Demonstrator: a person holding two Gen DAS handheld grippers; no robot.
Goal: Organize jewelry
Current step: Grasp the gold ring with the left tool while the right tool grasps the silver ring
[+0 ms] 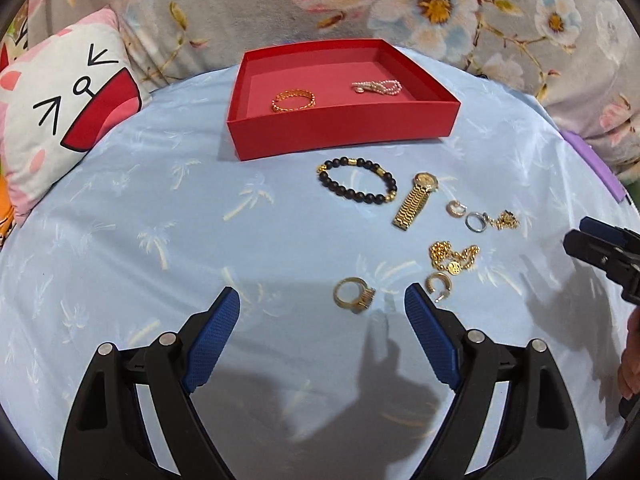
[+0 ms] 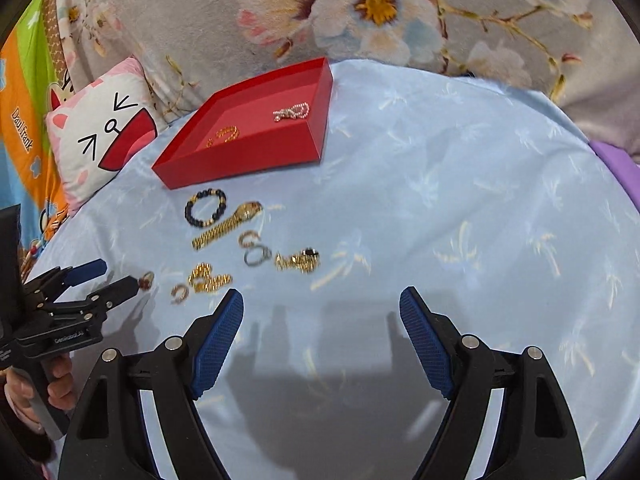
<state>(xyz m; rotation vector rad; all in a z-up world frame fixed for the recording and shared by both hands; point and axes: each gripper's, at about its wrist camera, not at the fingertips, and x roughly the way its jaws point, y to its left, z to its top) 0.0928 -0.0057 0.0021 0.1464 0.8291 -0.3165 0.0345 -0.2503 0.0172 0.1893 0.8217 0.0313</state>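
Note:
A red tray at the back holds a gold bangle and a pearl bracelet. In front of it on the blue cloth lie a black bead bracelet, a gold watch, small hoop rings, a gold chain, a gold hoop earring and a gold ring. My left gripper is open, with the gold ring between its fingertips. My right gripper is open and empty over bare cloth, right of the jewelry.
A cat-face pillow lies at the left. A floral blanket runs along the back. A purple object sits at the cloth's right edge.

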